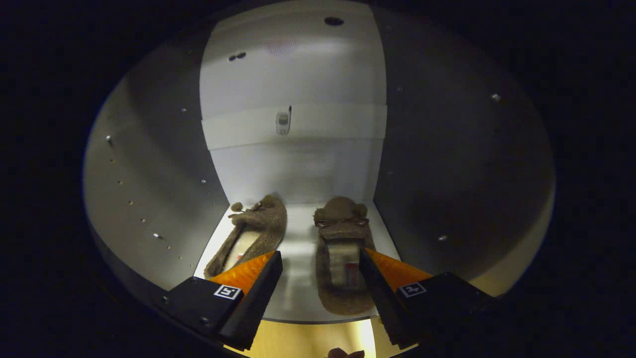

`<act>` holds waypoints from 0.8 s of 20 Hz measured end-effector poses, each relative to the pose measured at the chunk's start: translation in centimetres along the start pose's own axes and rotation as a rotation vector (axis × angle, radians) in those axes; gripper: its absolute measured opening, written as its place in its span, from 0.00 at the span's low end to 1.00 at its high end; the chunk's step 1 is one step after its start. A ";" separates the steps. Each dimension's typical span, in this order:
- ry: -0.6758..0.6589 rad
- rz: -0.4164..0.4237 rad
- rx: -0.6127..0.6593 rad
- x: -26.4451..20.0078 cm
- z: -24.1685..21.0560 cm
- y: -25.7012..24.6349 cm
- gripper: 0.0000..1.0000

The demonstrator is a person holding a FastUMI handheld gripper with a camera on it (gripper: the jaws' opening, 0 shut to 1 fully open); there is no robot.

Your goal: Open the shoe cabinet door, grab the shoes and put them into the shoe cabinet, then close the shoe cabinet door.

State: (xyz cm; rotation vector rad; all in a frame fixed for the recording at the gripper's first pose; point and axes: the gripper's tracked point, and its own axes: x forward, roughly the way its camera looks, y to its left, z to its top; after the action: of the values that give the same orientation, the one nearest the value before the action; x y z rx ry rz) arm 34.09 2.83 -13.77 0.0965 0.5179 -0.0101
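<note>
White panels make up the shoe cabinet (293, 89), seen from the gripper's own view looking straight into one open compartment. It has two side walls, one left (149, 164) and one right (462, 164), both in shadow and both dotted with small pin holes and a few bright fittings. The back wall (293, 169) is the brightest surface, crossed by one horizontal rail (338, 124) that carries a single small metal fitting (282, 122) near its middle. Above, the top panel shows three dark holes: one alone near the centre and two close together to the left.

On the white cabinet floor (298, 233) lie two brown fuzzy slippers, side by side with a bare strip between them, toes pointing to the back wall. The left slipper (263, 223) lies slightly angled, its heel partly hidden behind the left finger. The right slipper (343, 253) lies straight and reaches nearly to the floor's front edge, its right side just beside the right finger. Each slipper bears small rounded tufts at the toe and a pale insole with a label too small to make out.

The gripper (320, 263) hovers at the cabinet's front edge with its jaws apart, clamped on nothing. A yellowish surface shows below the cabinet's front edge.
</note>
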 end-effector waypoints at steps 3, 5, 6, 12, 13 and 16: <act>-0.146 -0.012 -0.010 -4.9 2.0 0.0 0.98; -0.216 -0.013 -0.007 -9.0 2.0 0.4 0.98; -0.255 -0.017 -0.010 -11.2 2.0 0.6 0.98; -0.417 -0.079 -0.073 -23.2 -0.6 0.6 0.98; -0.429 -0.074 -0.073 -25.0 -1.1 0.6 0.98; -0.475 -0.053 -0.053 -31.0 -2.0 0.3 0.98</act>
State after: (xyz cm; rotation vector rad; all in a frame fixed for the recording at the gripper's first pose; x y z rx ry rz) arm 6.16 2.84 -0.18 0.0262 0.0462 -0.0696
